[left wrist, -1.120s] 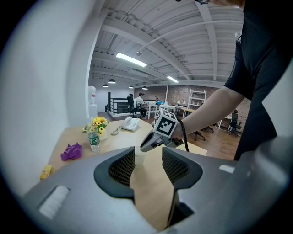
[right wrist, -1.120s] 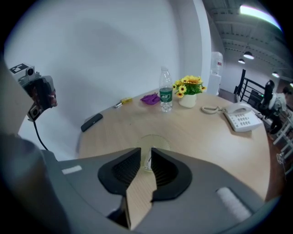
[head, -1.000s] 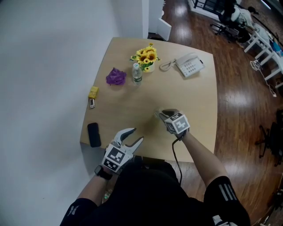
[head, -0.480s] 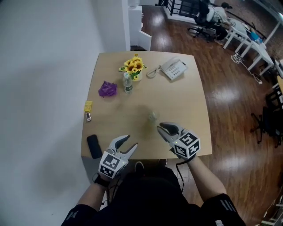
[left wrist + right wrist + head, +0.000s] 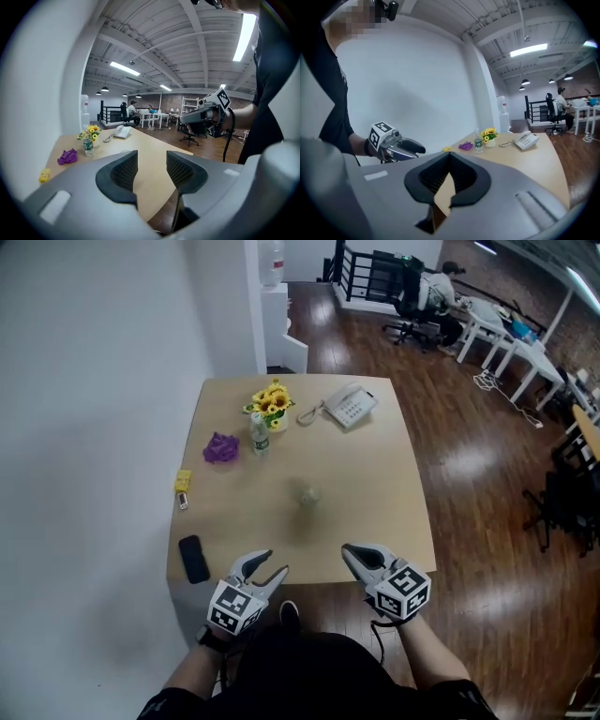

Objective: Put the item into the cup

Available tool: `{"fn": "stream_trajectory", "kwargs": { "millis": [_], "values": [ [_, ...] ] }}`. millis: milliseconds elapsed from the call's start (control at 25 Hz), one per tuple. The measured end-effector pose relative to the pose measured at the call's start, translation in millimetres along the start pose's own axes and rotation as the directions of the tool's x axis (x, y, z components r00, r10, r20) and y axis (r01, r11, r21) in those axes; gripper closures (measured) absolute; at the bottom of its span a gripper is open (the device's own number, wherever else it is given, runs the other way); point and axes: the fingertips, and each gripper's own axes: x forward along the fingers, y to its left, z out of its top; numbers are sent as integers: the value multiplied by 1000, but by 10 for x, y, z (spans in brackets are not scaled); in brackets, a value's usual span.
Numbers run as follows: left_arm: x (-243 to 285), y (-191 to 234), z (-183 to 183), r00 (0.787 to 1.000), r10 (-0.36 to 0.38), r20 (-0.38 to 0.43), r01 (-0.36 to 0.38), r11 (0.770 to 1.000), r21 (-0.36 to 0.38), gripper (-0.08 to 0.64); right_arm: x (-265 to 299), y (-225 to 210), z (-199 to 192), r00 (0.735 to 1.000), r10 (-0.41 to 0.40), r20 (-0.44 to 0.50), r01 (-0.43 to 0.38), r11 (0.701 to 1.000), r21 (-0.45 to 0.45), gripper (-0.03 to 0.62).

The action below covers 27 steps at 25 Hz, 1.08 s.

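Observation:
A small clear cup [image 5: 307,495] stands upright near the middle of the wooden table [image 5: 394,474]; what it holds cannot be made out. Both grippers hover at the table's near edge, well short of the cup. My left gripper [image 5: 270,564] [image 5: 152,164] is open with nothing between its jaws. My right gripper [image 5: 351,550] [image 5: 449,157] is shut, its jaw tips touching and empty. Each gripper shows in the other's view: the right gripper [image 5: 206,115] and the left gripper [image 5: 398,145].
At the table's far end are yellow flowers [image 5: 267,401], a water bottle [image 5: 259,435], a white telephone [image 5: 349,408] and a purple crumpled item [image 5: 221,447]. A yellow item [image 5: 182,480] and a black flat item [image 5: 194,559] lie along the left edge. A wall runs close on the left.
The right gripper has drawn back from the cup to the near table edge and its jaws have closed. The left gripper also pulled back a little. The head view shows more of the room.

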Motion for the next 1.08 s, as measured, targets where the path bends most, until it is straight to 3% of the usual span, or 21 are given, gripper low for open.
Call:
{"fn": "stream_trajectory", "kwargs": {
  "millis": [200, 480, 680, 1080],
  "values": [
    [-10, -536, -12, 1000, -7, -6, 7, 1000, 5, 374, -468, 262, -145, 999, 46, 8, -45, 998, -44, 584],
    [-100, -1154, -67, 1000, 5, 6, -5, 1000, 11, 374, -1031, 466, -481, 998, 65, 7, -65, 998, -1, 584],
    [-174, -1381, -62, 999, 34, 14, -34, 999, 14, 374, -1216, 615, -689, 995, 96, -15, -96, 995, -2, 584],
    [-199, -1676, -36, 1000, 14, 3, -15, 1000, 19, 364, -1436, 765, -826, 992, 127, -7, -126, 992, 22, 584]
  ]
}}
